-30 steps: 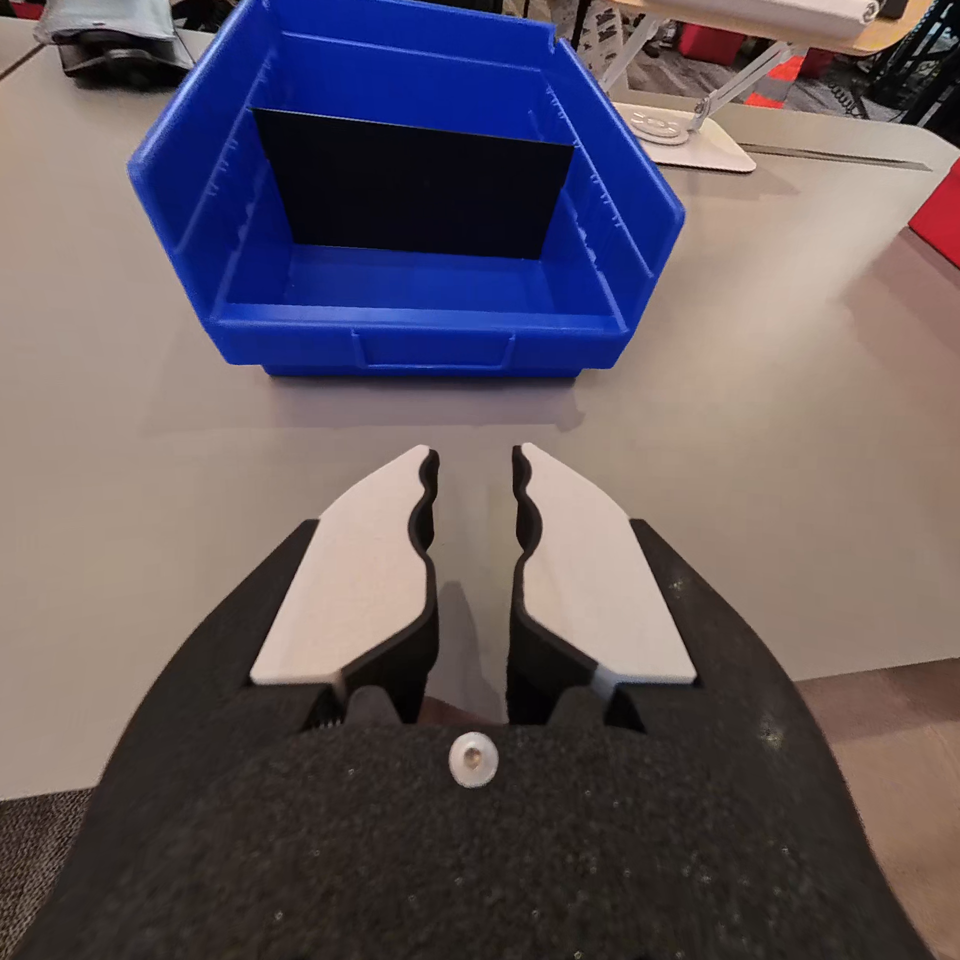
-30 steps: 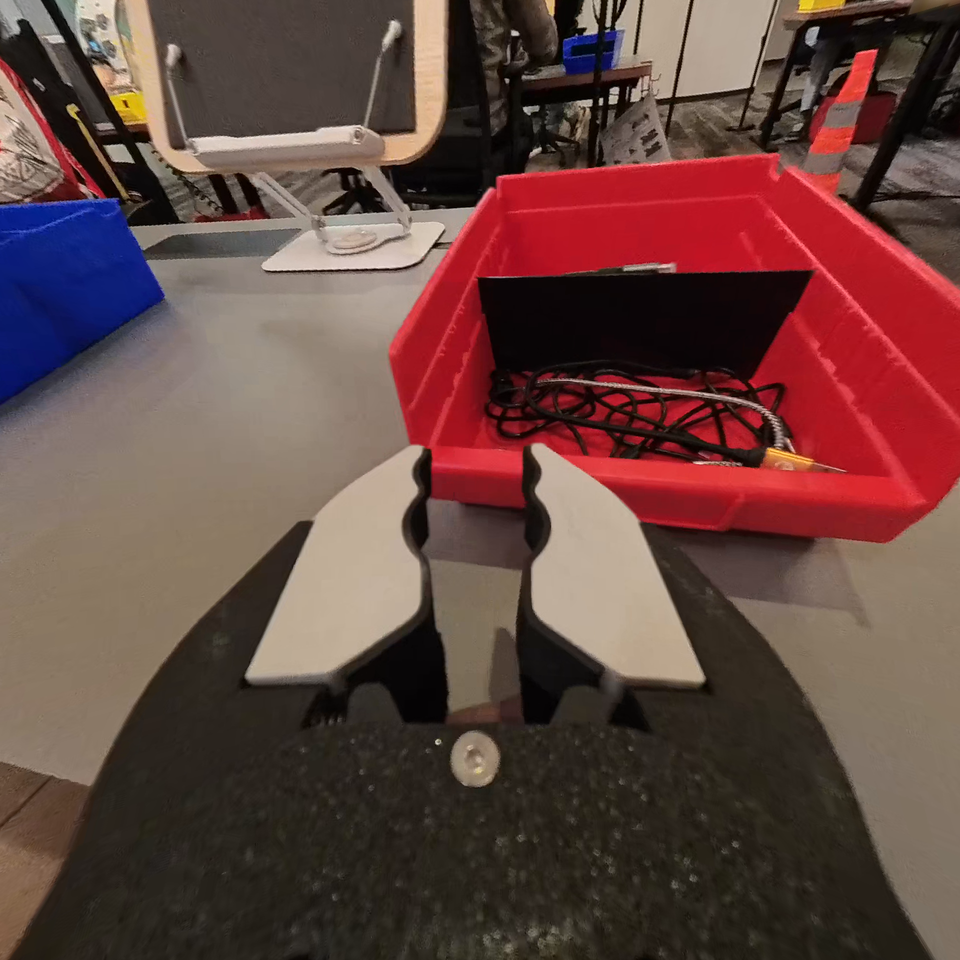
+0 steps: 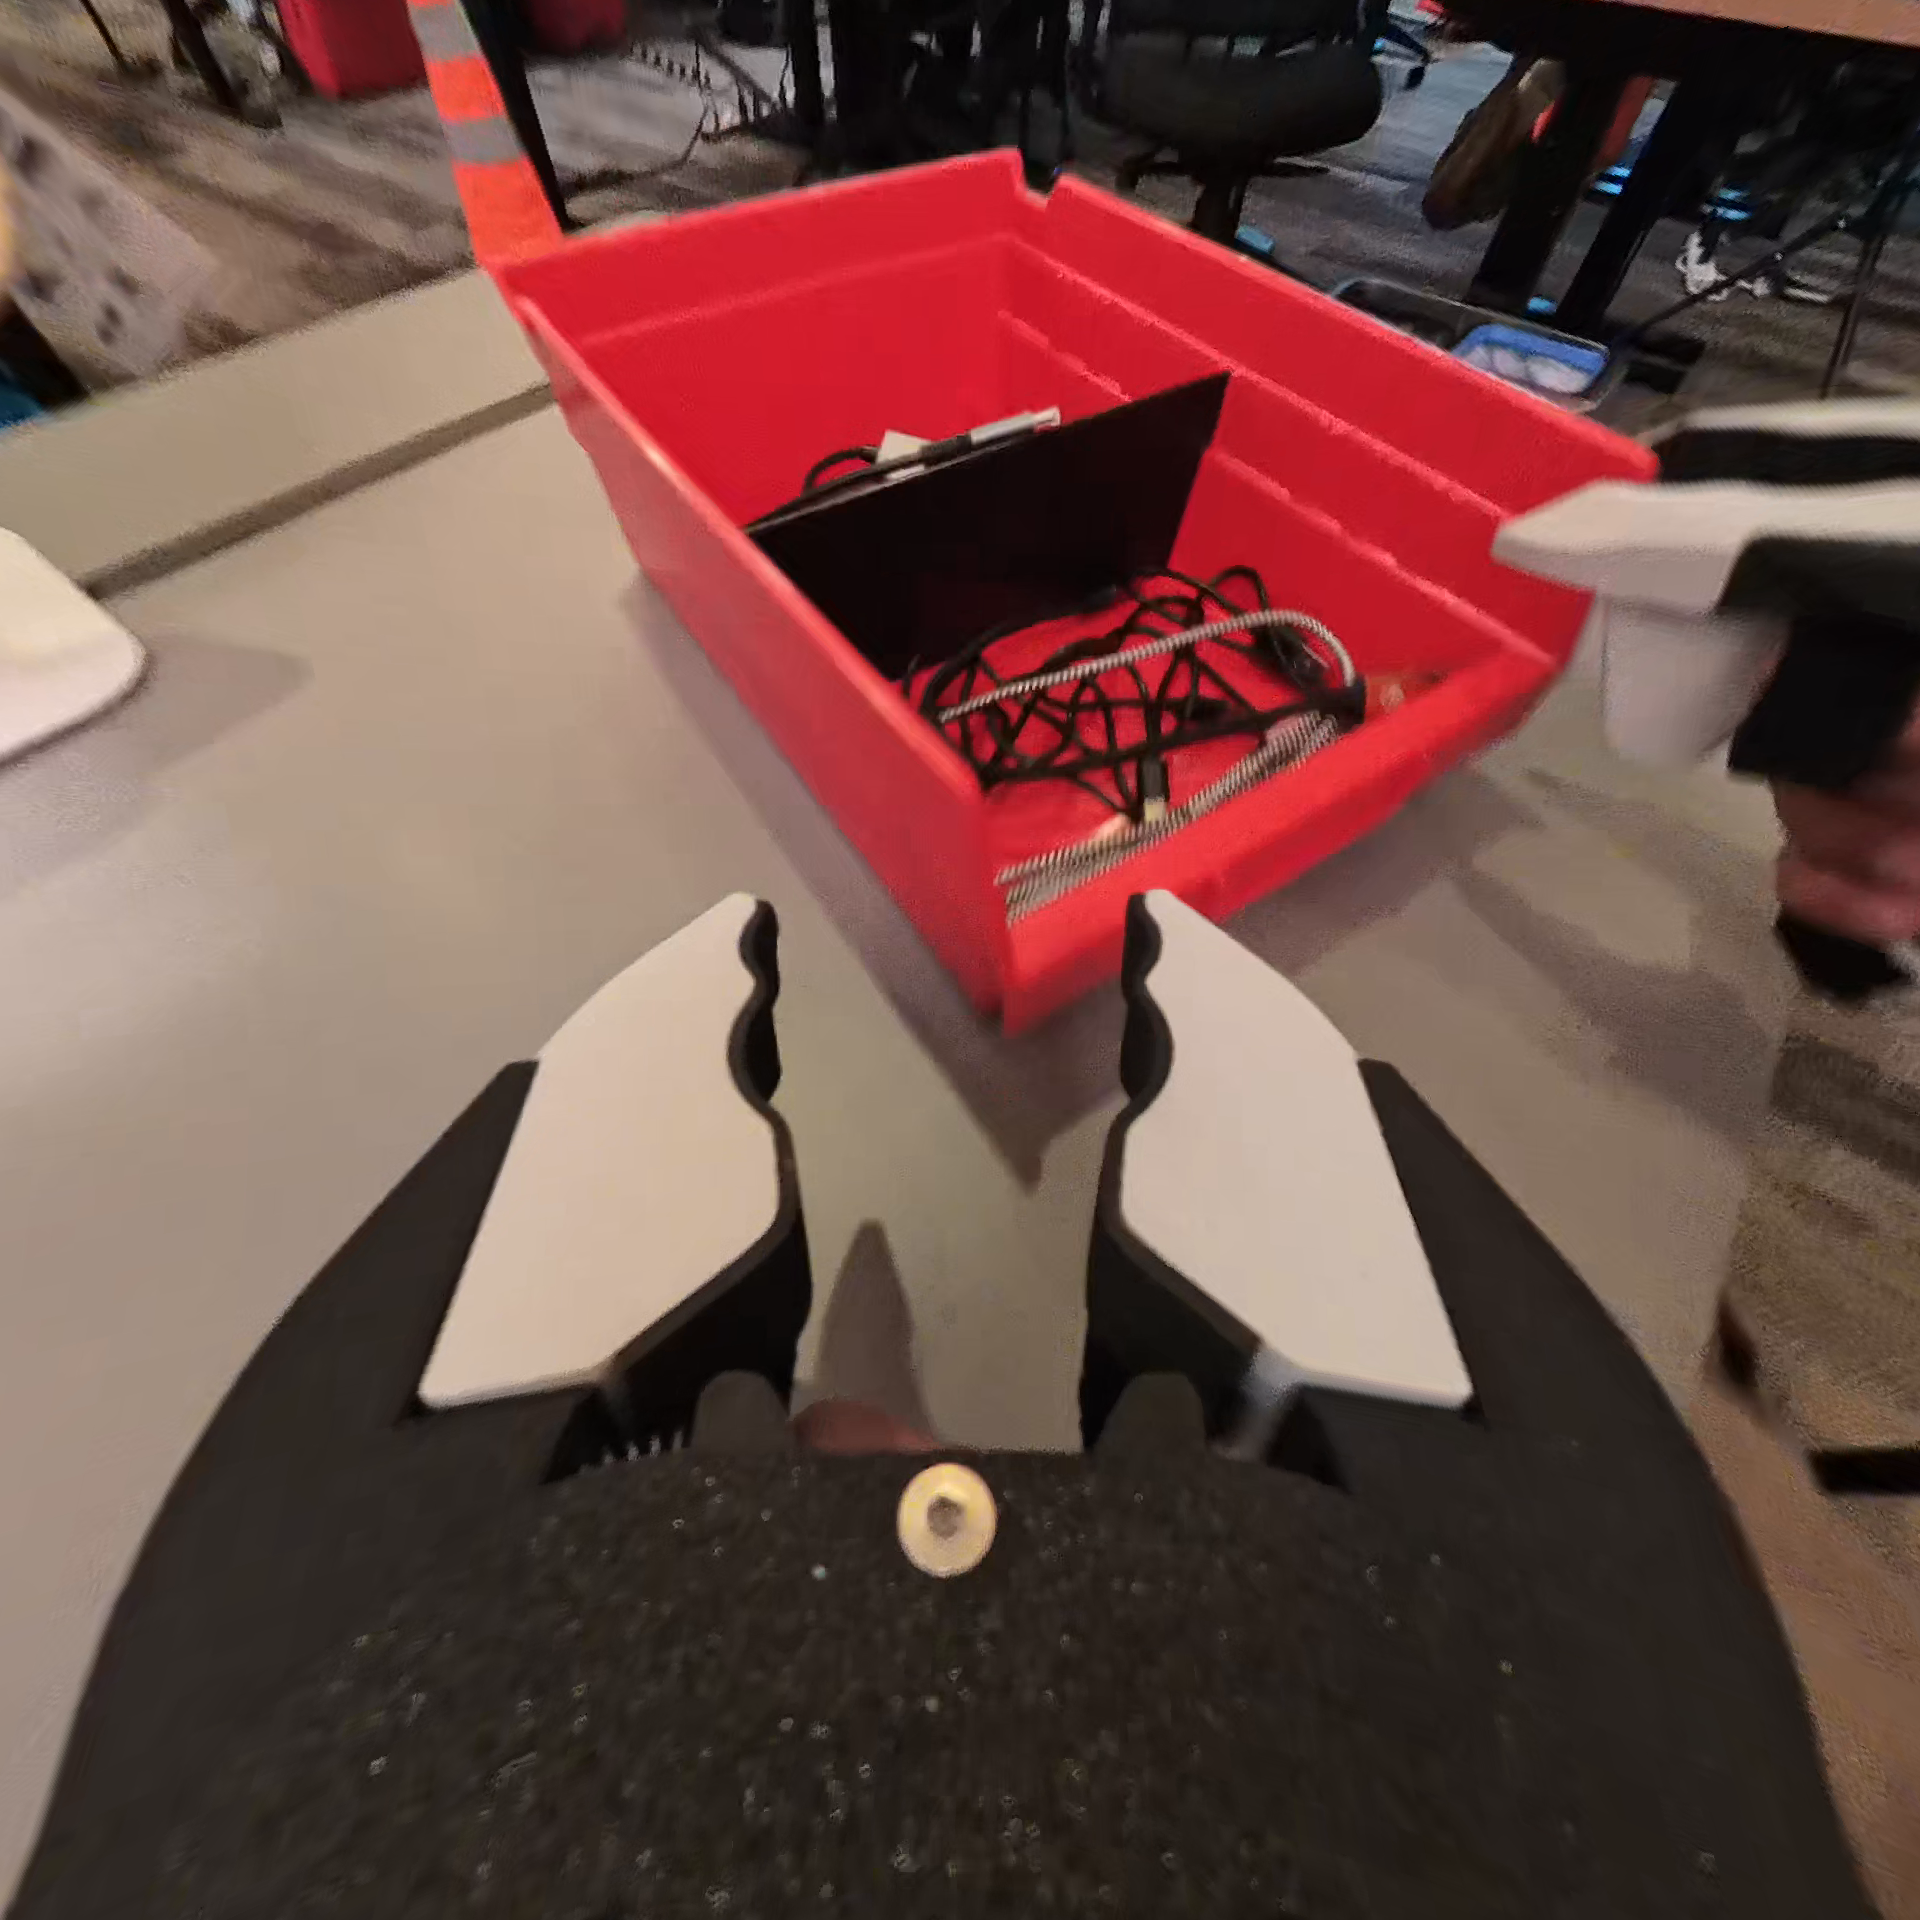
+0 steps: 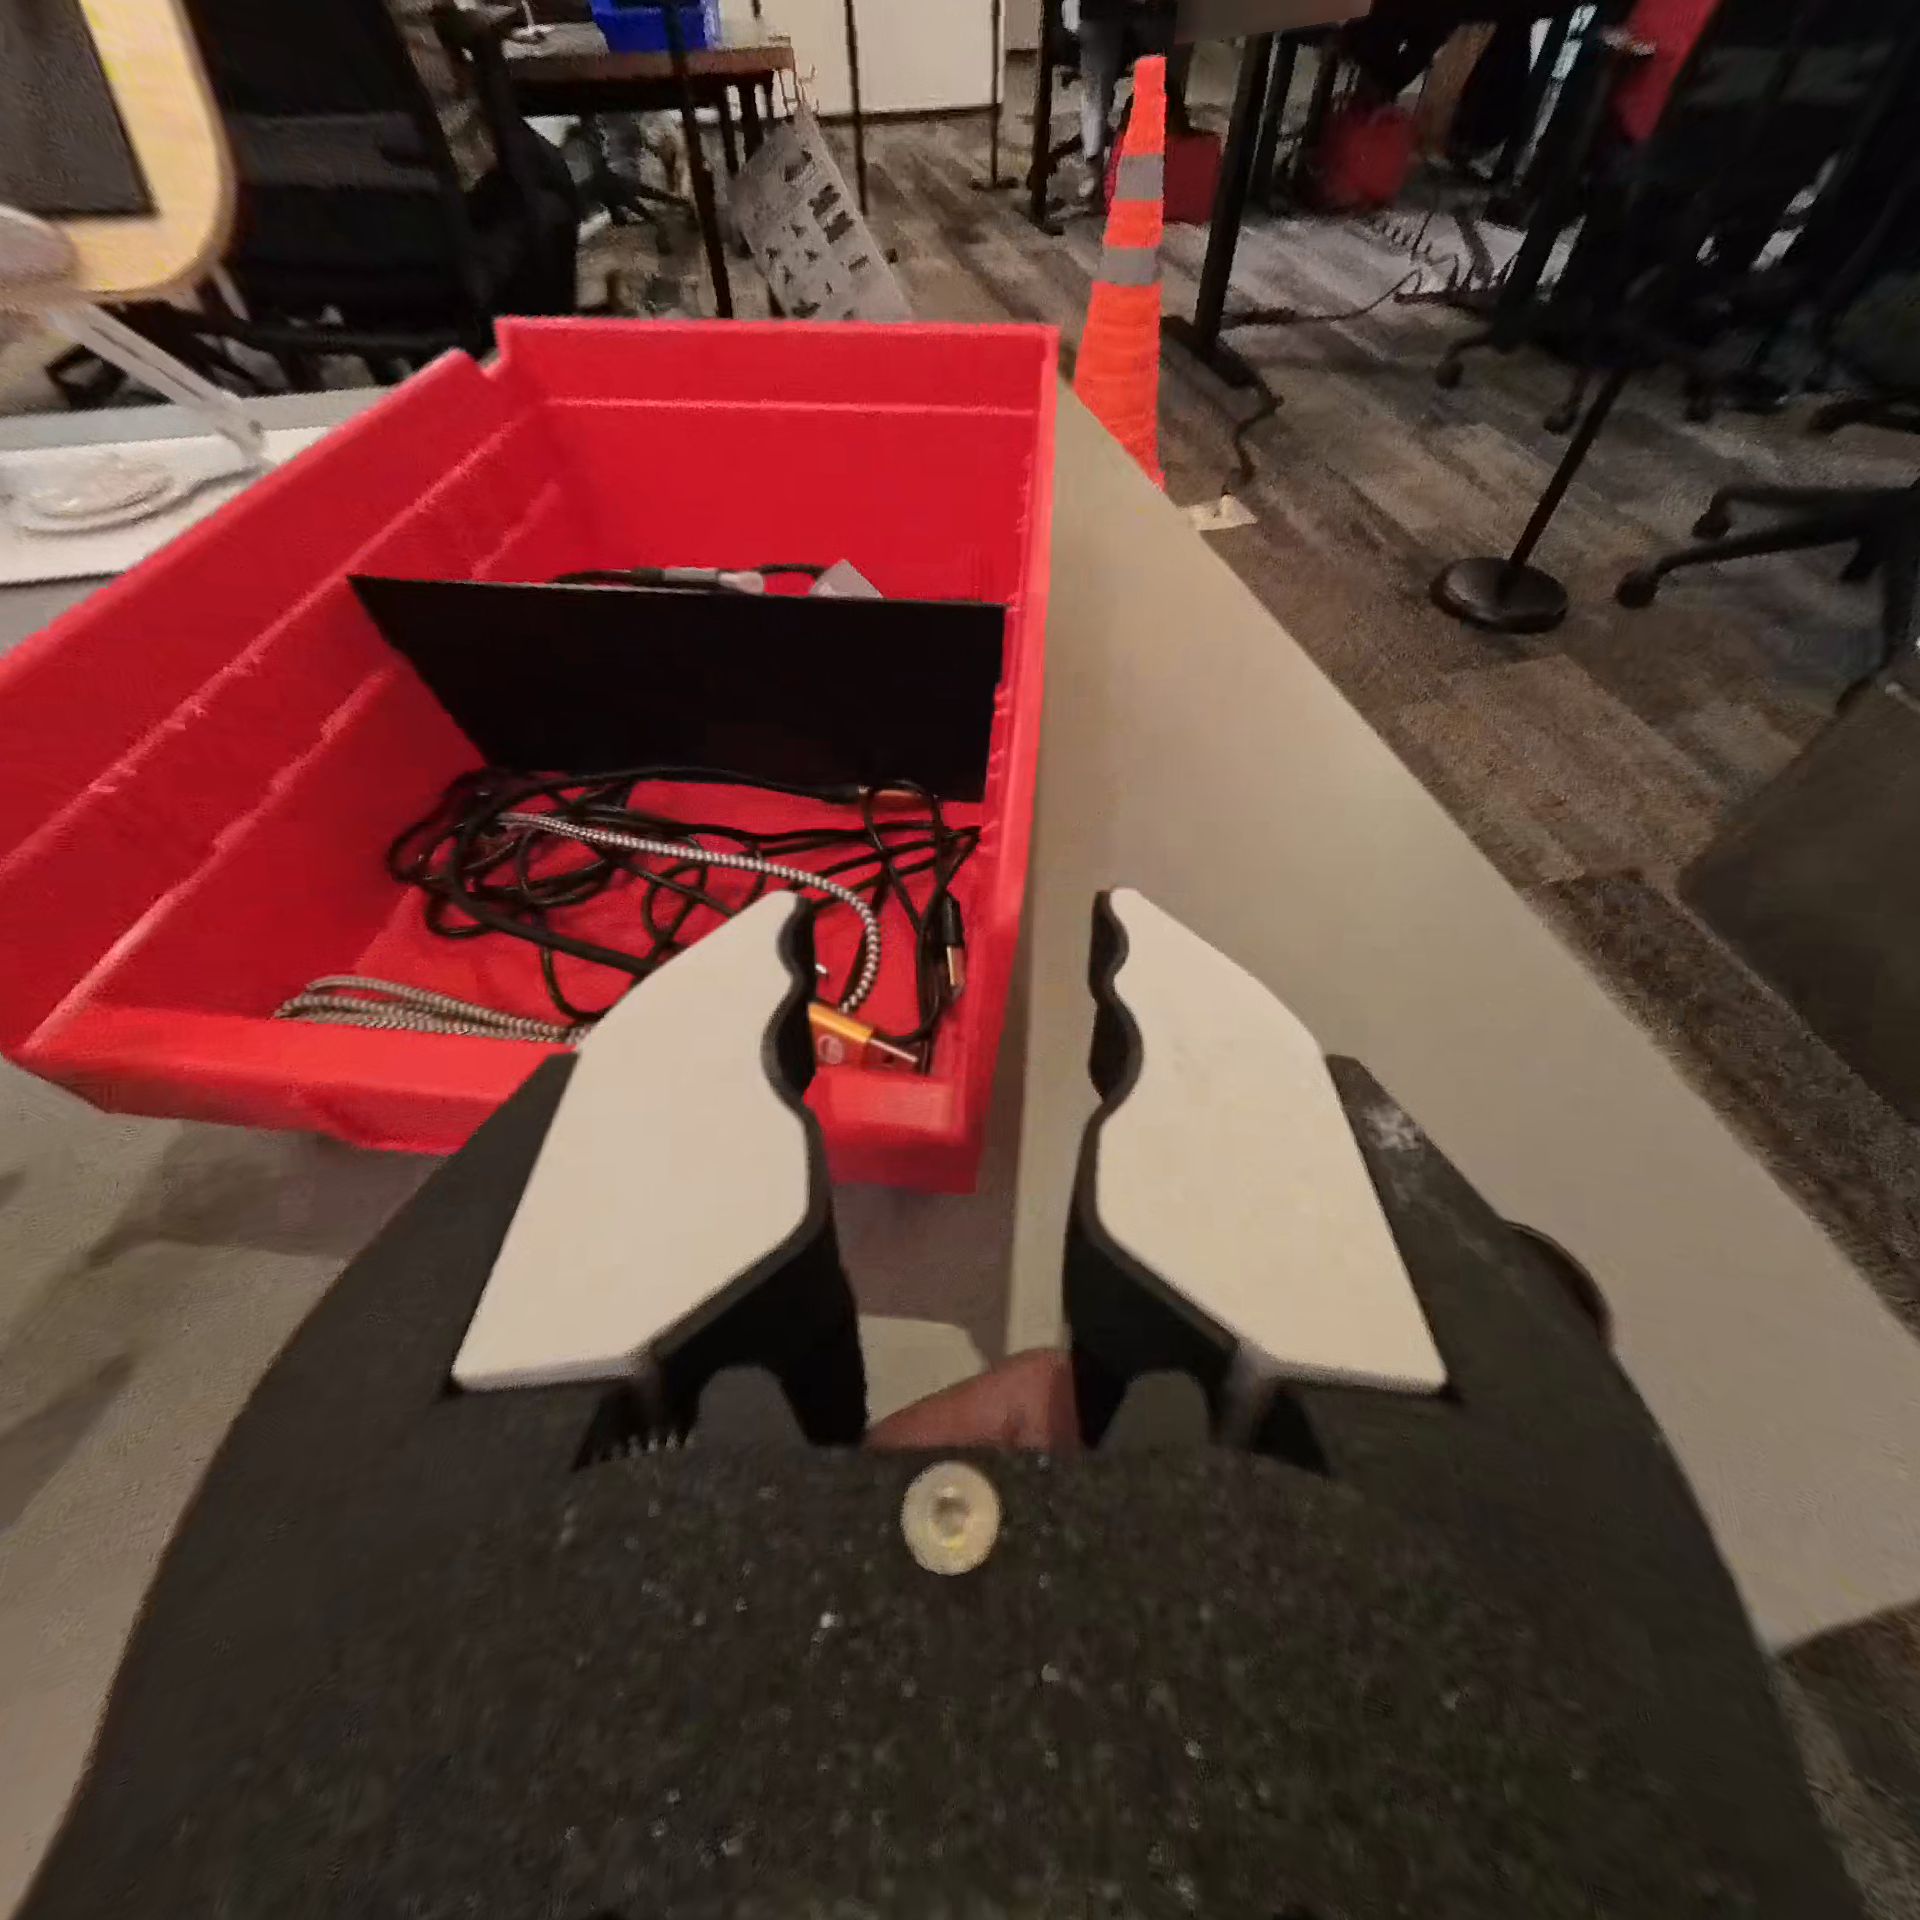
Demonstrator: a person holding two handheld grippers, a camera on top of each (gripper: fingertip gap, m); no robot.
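A red bin (image 3: pixel 831 727) stands on the grey table (image 3: pixel 364 831); it also shows in the right wrist view (image 4: pixel 208 727). A black divider (image 3: pixel 987 551) (image 4: pixel 675 686) splits it. Its near part holds a tangle of black and braided cables (image 3: pixel 1122 707) (image 4: pixel 665 873), one with an orange plug (image 4: pixel 857 1044). My left gripper (image 3: pixel 951 914) is open and empty, just short of the bin's near corner. My right gripper (image 4: pixel 951 914) is open and empty, over the bin's front right corner, and shows at the right in the left wrist view (image 3: pixel 1621 561).
The table's right edge (image 4: pixel 1455 987) runs close to the bin, with carpet floor beyond. An orange cone (image 4: pixel 1127 270) stands on the floor behind. A white stand base (image 3: pixel 52 644) sits on the table at the left. Chairs and table legs fill the background.
My left gripper has swung from the blue bin to face the red bin and opened wider. My right gripper has opened wider and moved closer, over the red bin's front right corner.
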